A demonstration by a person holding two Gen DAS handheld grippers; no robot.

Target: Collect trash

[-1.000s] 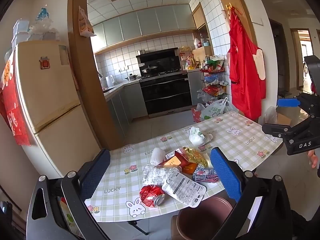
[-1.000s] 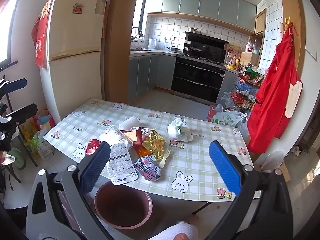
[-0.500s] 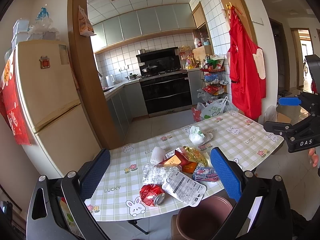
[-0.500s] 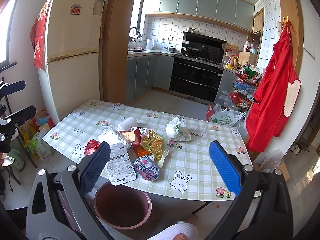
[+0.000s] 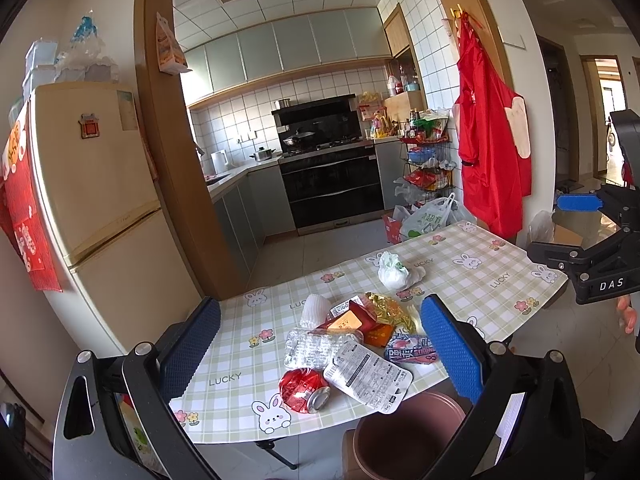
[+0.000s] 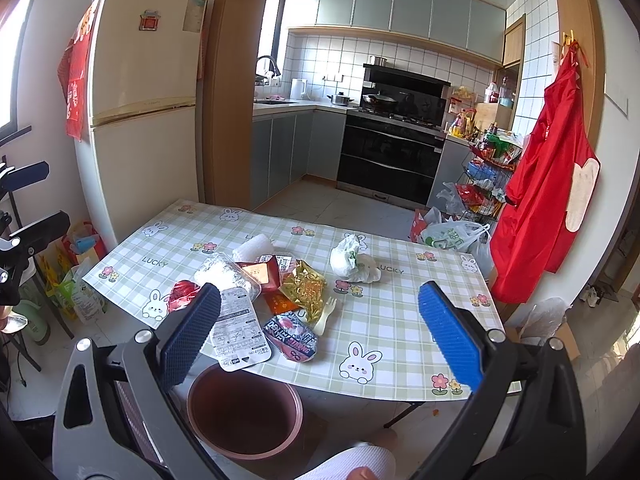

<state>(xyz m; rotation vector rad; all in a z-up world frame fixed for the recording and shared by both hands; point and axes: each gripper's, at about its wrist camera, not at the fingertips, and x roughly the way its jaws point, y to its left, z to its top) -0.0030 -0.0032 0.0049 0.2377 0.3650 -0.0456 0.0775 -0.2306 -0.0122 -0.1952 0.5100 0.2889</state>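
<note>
A heap of trash lies on the checked table [image 5: 472, 276] [image 6: 396, 312]: a crushed red can [image 5: 304, 392] [image 6: 182, 294], a white printed wrapper [image 5: 366, 376] [image 6: 238, 328], a clear plastic tray [image 5: 316, 346] [image 6: 226, 276], a gold foil wrapper [image 5: 386, 308] [image 6: 306, 290], a red box [image 6: 264, 274], a pink-blue packet [image 5: 410, 354] [image 6: 292, 336], a white plastic fork [image 6: 326, 314] and a crumpled white bag [image 5: 394, 272] [image 6: 352, 266]. A brown bin [image 5: 404, 432] [image 6: 244, 412] stands on the floor at the table's near edge. My left gripper [image 5: 320, 354] and right gripper [image 6: 320, 334] both hover open above the near edge, empty.
A cream fridge [image 5: 96, 200] [image 6: 140, 108] stands left of the table, with a wooden pillar [image 5: 172, 152] beside it. Beyond are the kitchen counter and black oven [image 6: 390, 160], a wire rack with bags [image 6: 476, 200] and a red apron [image 6: 548, 200] on the right wall.
Both grippers have drifted slightly; the right wrist view has crept a little closer to the table. Nothing on the table has moved.
</note>
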